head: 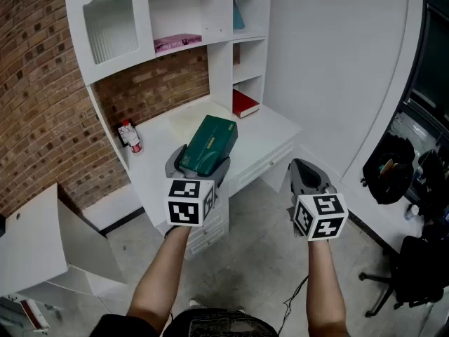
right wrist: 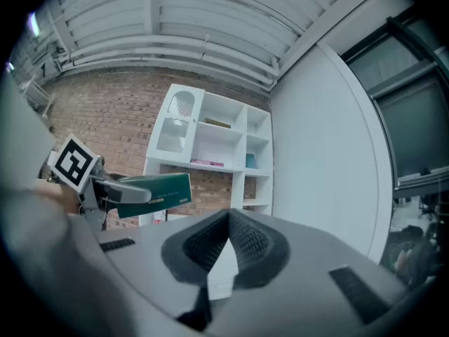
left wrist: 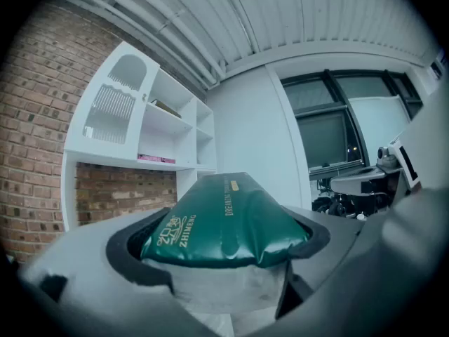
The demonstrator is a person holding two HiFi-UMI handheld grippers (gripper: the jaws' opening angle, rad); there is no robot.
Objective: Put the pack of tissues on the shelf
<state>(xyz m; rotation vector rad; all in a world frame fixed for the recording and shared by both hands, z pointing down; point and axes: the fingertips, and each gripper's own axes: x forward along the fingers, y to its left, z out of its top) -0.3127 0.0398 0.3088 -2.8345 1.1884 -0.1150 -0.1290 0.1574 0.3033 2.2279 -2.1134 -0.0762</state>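
Note:
The pack of tissues is a dark green soft pack with pale lettering. My left gripper is shut on its near end and holds it up in the air in front of the white desk top. In the left gripper view the pack fills the space between the jaws and points toward the white shelf unit. My right gripper hangs lower right, away from the desk. Its jaws are shut with nothing between them. The right gripper view shows the pack at the left.
The shelf unit holds a pink item, a teal book and a red book. A small red and white bottle stands by the brick wall. A black chair is at right, a white panel at left.

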